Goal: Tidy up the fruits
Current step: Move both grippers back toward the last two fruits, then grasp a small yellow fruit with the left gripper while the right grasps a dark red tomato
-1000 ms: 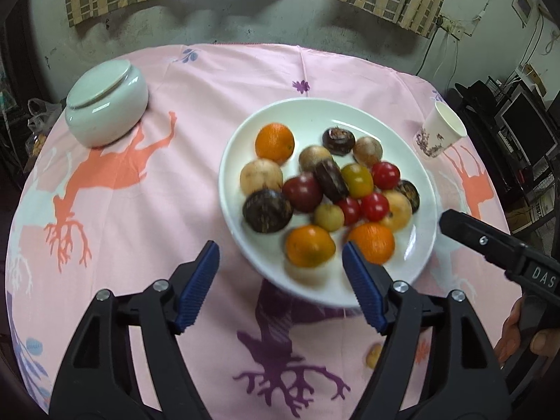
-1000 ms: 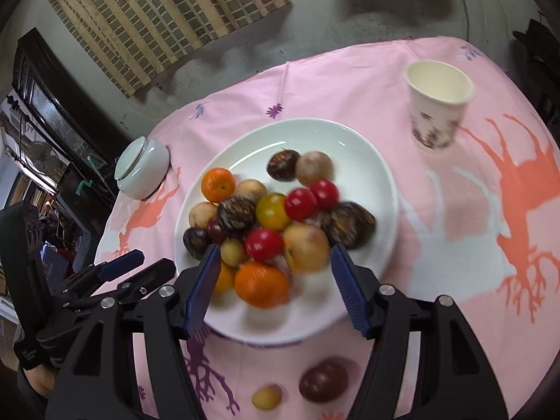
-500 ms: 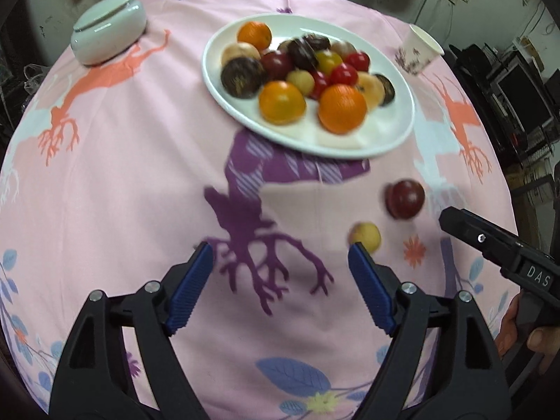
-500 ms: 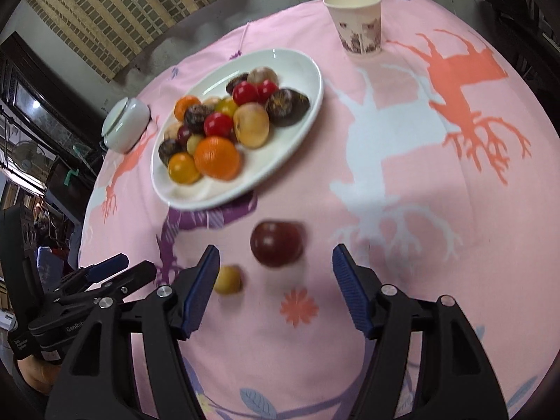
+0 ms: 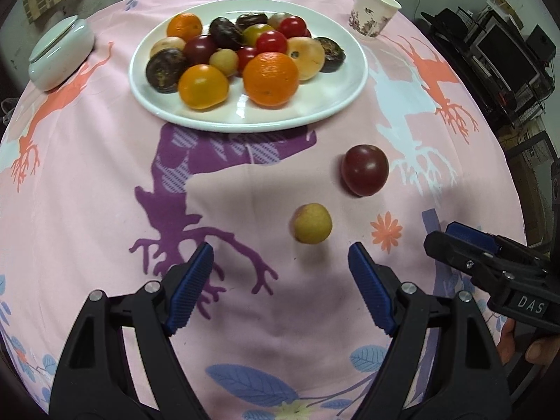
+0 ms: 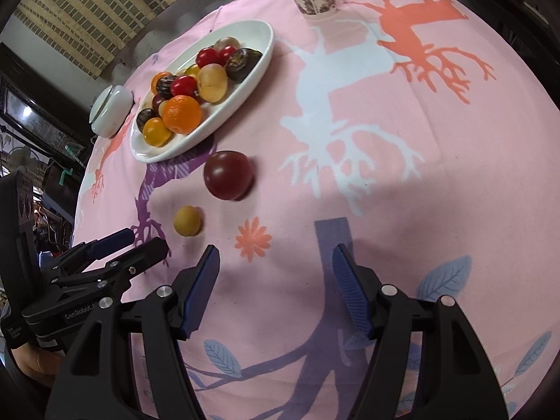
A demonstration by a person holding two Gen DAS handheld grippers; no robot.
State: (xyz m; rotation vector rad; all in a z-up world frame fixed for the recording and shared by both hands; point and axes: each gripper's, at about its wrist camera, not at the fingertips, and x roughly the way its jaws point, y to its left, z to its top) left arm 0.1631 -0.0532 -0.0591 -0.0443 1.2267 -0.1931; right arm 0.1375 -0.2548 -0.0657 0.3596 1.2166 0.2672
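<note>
Both grippers are pulling back toward the near edge of the table, so the white plate [image 5: 336, 103], which was sitting right between the fingers a second ago, is now lying well ahead of them. The left gripper [image 5: 280, 276] is hovering over the pink tablecloth [image 5: 87, 192] with its jaws standing wide apart and nothing between them. The right gripper [image 6: 276, 283] is doing the same, spread wide and gripping nothing.

Two fruits are lying loose on the cloth, apart from the plate. A small yellow fruit [image 5: 311, 223] is sitting just ahead of the left gripper, slightly toward its right finger. A dark red plum [image 5: 365, 170] is resting a little farther on, between the yellow fruit and the plate's near rim, touching neither. From the right wrist view both are lying ahead and to the left of the open jaws.

The plate is holding a heap of oranges, red tomatoes and dark round fruits. A paper cup [image 5: 374, 10] is standing upright beyond the plate on the right, and a lidded white jar [image 5: 59, 56] is sitting off to the plate's left.
</note>
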